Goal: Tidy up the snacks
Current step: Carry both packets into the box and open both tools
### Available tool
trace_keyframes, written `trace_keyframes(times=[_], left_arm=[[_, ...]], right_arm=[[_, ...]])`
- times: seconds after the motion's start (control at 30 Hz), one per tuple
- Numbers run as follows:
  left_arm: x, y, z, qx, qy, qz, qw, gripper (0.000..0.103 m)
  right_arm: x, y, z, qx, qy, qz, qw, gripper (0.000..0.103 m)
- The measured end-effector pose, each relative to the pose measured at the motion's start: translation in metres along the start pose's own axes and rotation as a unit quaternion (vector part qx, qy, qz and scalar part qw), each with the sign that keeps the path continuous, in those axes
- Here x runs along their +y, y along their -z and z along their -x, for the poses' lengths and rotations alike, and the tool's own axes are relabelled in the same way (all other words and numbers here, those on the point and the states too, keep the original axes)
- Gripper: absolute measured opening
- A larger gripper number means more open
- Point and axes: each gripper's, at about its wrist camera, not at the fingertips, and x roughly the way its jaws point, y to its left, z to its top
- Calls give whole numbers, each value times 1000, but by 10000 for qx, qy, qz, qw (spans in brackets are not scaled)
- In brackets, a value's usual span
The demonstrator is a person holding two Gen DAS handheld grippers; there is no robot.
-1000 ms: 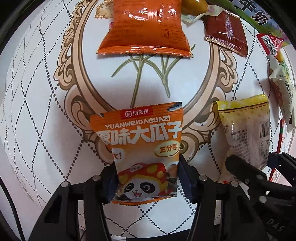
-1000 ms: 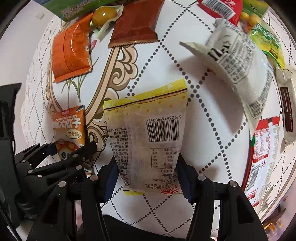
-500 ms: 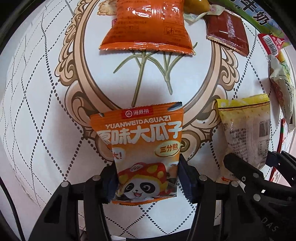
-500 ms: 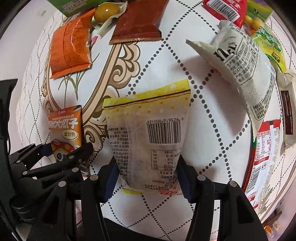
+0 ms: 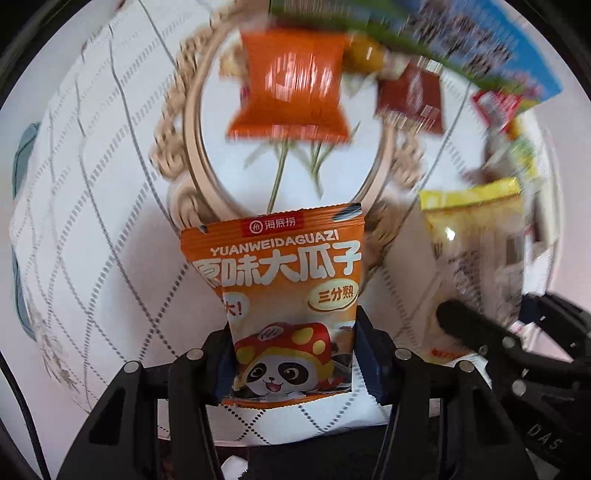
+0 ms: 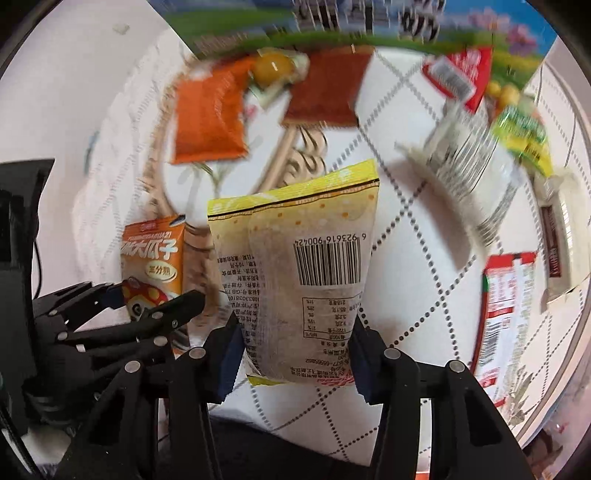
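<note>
Both packets have risen off the counter [image 5: 110, 221] since the earlier frame, left hand-held gripper [image 5: 291, 354] closing on the orange packet [image 5: 280, 295], right hand-held gripper [image 6: 295, 354] closing on the yellow packet [image 6: 295, 266]; the other snacks [image 6: 207, 114] remain scattered, unsorted.

You are looking at two grippers: the left gripper [image 5: 291, 365] and the right gripper [image 6: 297, 354], each carrying one packet. Ahead of the right gripper, you are seeing about eight more snack packets lying on one patterned tablecloth [image 6: 406, 288], and one long green box [image 6: 258, 22] beyond them.
</note>
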Motion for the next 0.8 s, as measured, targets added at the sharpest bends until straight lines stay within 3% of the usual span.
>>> trace_keyframes(times=[0.23, 0.37, 0.47, 0.63, 0.8], left_arm=[[-19, -46, 88, -821, 365, -214, 9957, 52], [-36, -87, 127, -1111, 545, -458, 9912, 52], [-47, -124, 140, -1250, 485, -633, 9889, 53], [-60, -199, 143, -1123, 334, -759, 9902, 53], [-68, -263, 118, -704, 278, -640, 9951, 53]], right_arm=[[-9, -28, 81, -658, -456, -14, 9968, 52], [-33, -62, 133, -1162, -679, -237, 9906, 52], [-61, -103, 167, -1563, -620, -439, 9848, 52], [-95, -176, 172, -1687, -420, -673, 9825, 52], [-116, -235, 153, -1453, -193, -732, 9865, 52]])
